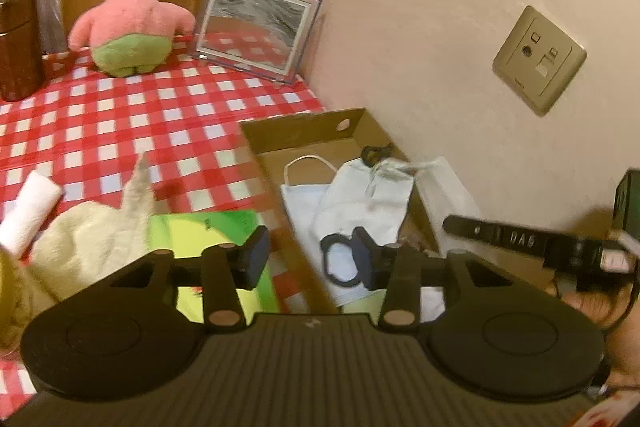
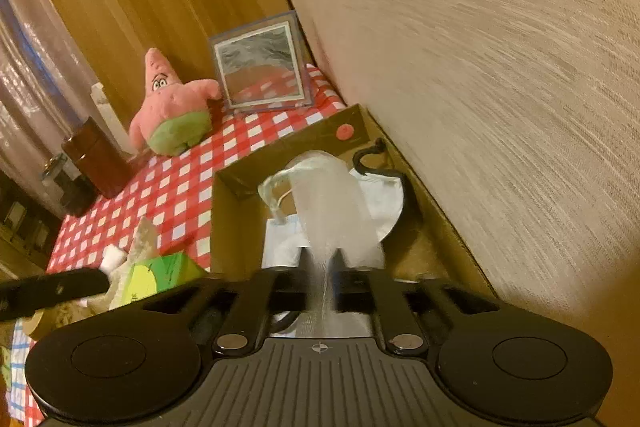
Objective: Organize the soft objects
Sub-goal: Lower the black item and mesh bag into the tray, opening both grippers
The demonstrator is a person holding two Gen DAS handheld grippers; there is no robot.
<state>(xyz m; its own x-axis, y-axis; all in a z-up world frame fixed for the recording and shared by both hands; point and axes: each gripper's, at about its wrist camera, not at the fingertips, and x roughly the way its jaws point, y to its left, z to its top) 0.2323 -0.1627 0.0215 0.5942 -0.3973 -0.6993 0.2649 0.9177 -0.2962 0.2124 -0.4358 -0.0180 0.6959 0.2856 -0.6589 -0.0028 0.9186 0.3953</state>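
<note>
The step in hand looks like dropping a soft piece into the cardboard box (image 1: 304,135), which sits on the desk (image 1: 120,115) against the wall. The right claw (image 2: 322,259) hangs over the box with its jaws parted; a translucent white pouch (image 2: 328,195) lies between them, seemingly loose. Face masks (image 1: 360,203) already rest inside the box. The left claw (image 1: 310,259) stands half wide and empty over the box's near wall. Next comes the cream cloth (image 1: 92,231) left of the box.
</note>
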